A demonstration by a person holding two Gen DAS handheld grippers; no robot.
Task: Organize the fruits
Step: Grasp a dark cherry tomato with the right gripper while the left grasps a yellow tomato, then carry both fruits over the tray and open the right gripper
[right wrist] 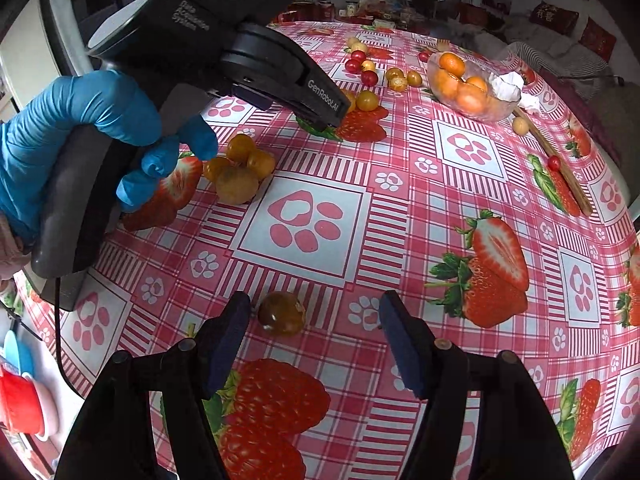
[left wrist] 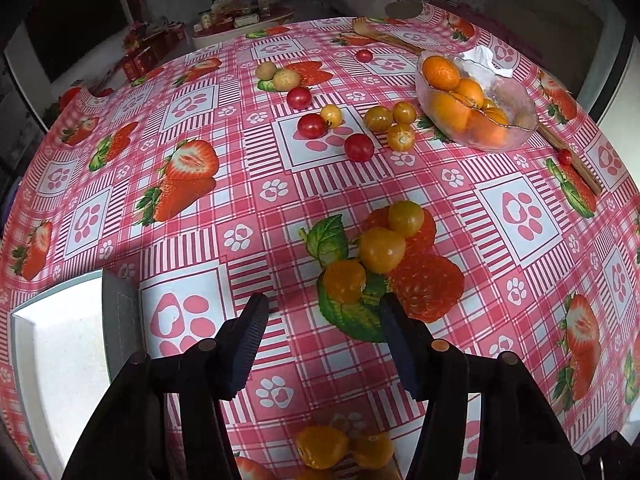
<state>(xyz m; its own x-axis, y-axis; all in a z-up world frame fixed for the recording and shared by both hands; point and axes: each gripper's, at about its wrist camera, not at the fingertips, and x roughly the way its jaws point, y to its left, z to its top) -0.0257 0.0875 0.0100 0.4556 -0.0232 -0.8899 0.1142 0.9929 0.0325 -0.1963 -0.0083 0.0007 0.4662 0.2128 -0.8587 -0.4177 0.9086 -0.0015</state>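
Brownish fruit (right wrist: 281,313) — glossy, blotched, perhaps bruised — rests on tablecloth (right wrist: 400,240).

The tablecloth (left wrist: 248,200) is pink-and-white plaid with paw prints and red strawberries with green leaves. Yellow-orange tomatoes (left wrist: 382,250) sit mid-frame, red tomatoes (left wrist: 359,147) above them. Oranges (left wrist: 441,73) fill a clear bowl (left wrist: 520,104) upper right. The glove (right wrist: 76,136) is blue.
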